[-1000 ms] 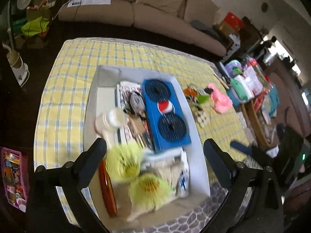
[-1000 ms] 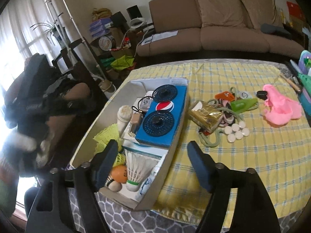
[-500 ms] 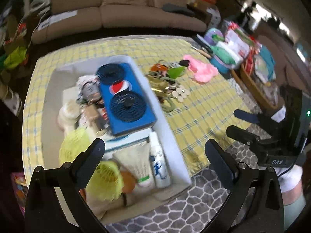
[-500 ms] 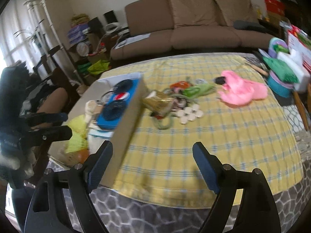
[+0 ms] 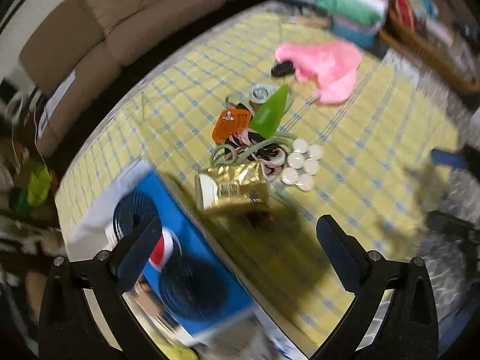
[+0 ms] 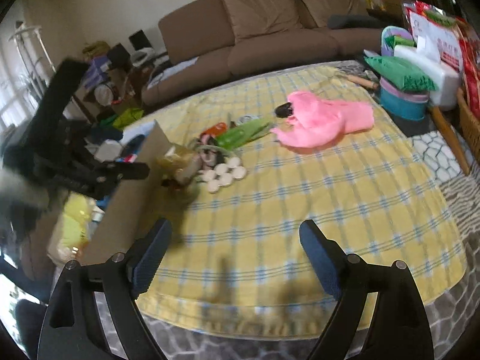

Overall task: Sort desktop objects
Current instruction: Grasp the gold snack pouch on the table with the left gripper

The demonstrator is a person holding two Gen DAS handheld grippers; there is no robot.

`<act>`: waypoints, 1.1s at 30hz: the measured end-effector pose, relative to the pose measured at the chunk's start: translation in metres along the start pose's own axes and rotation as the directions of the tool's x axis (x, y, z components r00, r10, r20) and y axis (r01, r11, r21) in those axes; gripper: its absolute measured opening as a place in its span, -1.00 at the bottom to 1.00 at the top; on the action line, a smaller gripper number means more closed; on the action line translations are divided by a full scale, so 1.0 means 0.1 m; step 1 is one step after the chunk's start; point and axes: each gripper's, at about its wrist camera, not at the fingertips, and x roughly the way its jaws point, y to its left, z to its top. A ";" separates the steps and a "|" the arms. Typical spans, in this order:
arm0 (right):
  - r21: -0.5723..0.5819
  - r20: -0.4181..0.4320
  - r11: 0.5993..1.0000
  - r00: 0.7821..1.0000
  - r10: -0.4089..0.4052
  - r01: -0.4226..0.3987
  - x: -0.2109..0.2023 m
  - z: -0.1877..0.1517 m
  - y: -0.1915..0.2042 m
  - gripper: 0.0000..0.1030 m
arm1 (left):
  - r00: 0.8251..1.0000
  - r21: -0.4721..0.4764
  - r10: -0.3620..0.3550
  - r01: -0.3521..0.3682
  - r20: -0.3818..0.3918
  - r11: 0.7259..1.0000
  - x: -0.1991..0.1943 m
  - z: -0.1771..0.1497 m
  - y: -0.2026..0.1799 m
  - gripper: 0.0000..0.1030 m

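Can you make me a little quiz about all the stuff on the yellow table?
1. True or false: the gold foil packet lies inside the box.
2. What colour is the crumpled plastic bag: A pink, B blue, C white?
3. Is either the left gripper or the right gripper holding anything?

Key: 1 false, it lies on the checked tablecloth beside the box. 2 A. 3 No, both are open with nothing between the fingers.

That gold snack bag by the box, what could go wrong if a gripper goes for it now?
The gold bag lies on a tangle of green cords, so lifting it might drag them along. The white discs sit close beside it and could get knocked or scattered. The left gripper is open and the view is blurred, so aim may be off.
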 end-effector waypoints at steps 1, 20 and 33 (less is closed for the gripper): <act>-0.007 0.002 1.000 1.000 -0.008 0.008 0.00 0.01 -0.02 0.72 | 0.999 0.032 0.010 -0.008 -0.044 0.999 0.12 0.06 -0.02 1.00; 0.011 -0.027 0.996 0.995 0.092 -0.092 -0.06 -0.10 -0.03 0.72 | 0.926 0.239 0.037 0.058 -0.376 0.969 1.06 0.45 -0.13 0.81; 0.029 0.000 0.996 0.996 0.086 -0.086 -0.05 -0.09 -0.11 0.72 | 0.975 0.152 -0.054 0.088 -0.216 0.984 0.26 0.40 -0.24 0.41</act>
